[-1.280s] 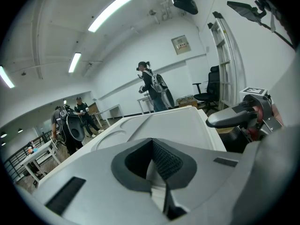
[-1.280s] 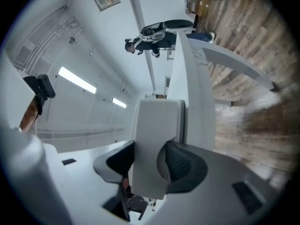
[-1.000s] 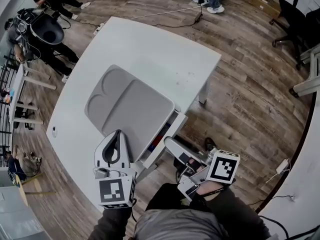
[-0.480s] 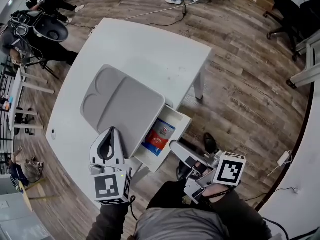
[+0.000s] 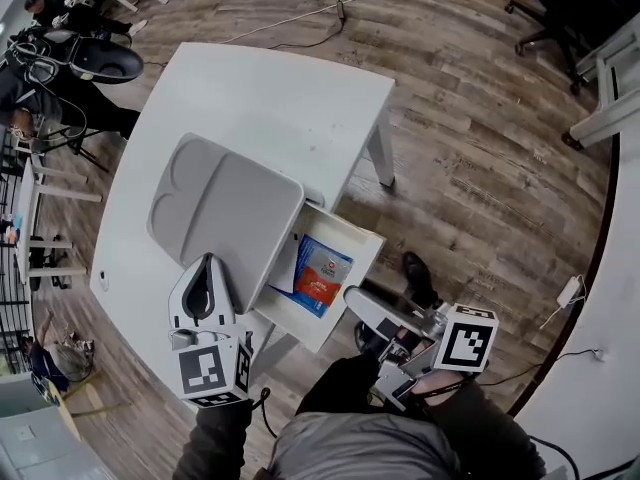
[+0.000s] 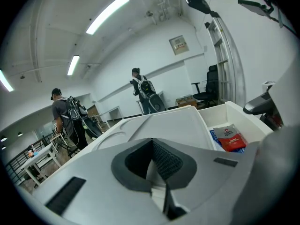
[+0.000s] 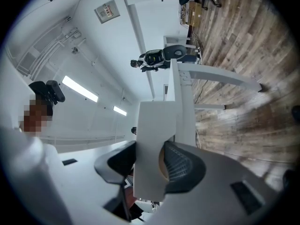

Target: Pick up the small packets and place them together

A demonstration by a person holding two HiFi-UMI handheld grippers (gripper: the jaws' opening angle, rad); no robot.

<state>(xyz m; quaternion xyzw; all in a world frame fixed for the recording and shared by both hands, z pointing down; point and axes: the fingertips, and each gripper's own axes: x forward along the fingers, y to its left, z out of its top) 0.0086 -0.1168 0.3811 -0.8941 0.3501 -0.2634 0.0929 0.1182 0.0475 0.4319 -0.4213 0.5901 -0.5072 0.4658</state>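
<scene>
As white table (image 5: 300, 98) has drawer (image 5: 358, 240) open beside grey tray (image 5: 220, 218), judge pull far enough. Red and blue packets (image 5: 320, 273) lie inside drawer. My right tongs (image 5: 352, 298), pinching drawer by its front, just nipped tighter: release squarely. My left tongs (image 5: 207, 268), pressed together, empty: spread before reaching in.

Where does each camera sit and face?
Head view: on the head, steeply down at table and open drawer; left gripper, right gripper show.
Left gripper view: along the shut left gripper, across the tray toward the packets.
Right gripper view: along the right gripper, jaws just tightened on the drawer front.
Shared: packets, in head and left gripper views.
</scene>
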